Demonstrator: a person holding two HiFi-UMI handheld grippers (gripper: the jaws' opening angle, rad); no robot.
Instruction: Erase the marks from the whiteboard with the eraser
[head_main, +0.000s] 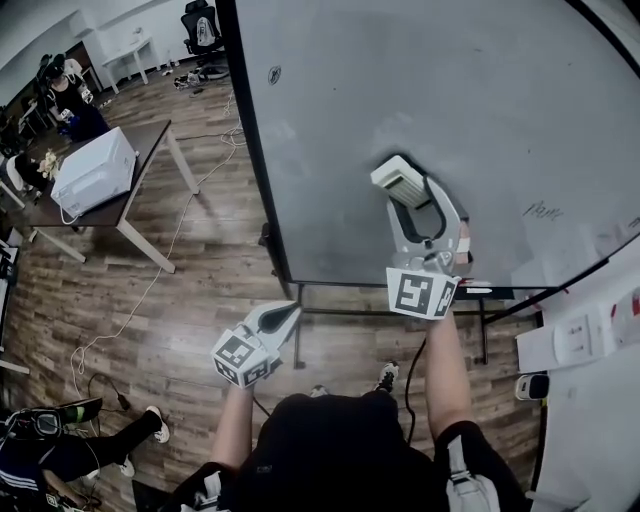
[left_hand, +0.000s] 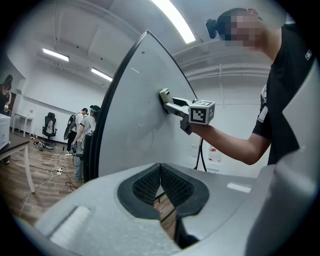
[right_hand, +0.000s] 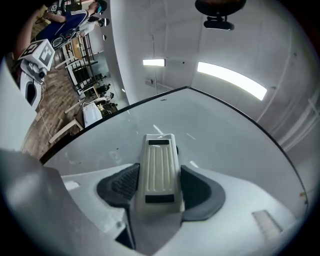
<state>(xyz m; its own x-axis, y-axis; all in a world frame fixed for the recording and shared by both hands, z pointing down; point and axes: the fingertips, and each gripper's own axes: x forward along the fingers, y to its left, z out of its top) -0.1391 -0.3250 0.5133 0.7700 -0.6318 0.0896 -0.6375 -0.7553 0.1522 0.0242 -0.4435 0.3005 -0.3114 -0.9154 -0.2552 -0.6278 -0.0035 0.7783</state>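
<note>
In the head view, the right gripper (head_main: 404, 192) is pressing a cream, ribbed plastic block eraser (head_main: 398, 178) against the large grey-white whiteboard (head_main: 420, 90), low on the panel. A faint scribbled mark (head_main: 543, 210) is sitting well off to its right. The left gripper (head_main: 284, 318) is hanging below the board's bottom edge, touching nothing.

In the left gripper view, that gripper's black ridged pads (left_hand: 175, 186) are meeting along their upper edge. They are clenched together with nothing between them, while the eraser is showing against the board ahead.

In the right gripper view, the jaws are standing parted just enough to take the eraser. They are clamping it by its two long sides over the rear half, with the front end projecting toward the board. The eraser is looking light, with a rigid shell. Its wiping face is hidden here and is probably soft. The smooth plastic sides could be slipping under sideways wiping force, so a firm hold across the long sides seems right.
</note>
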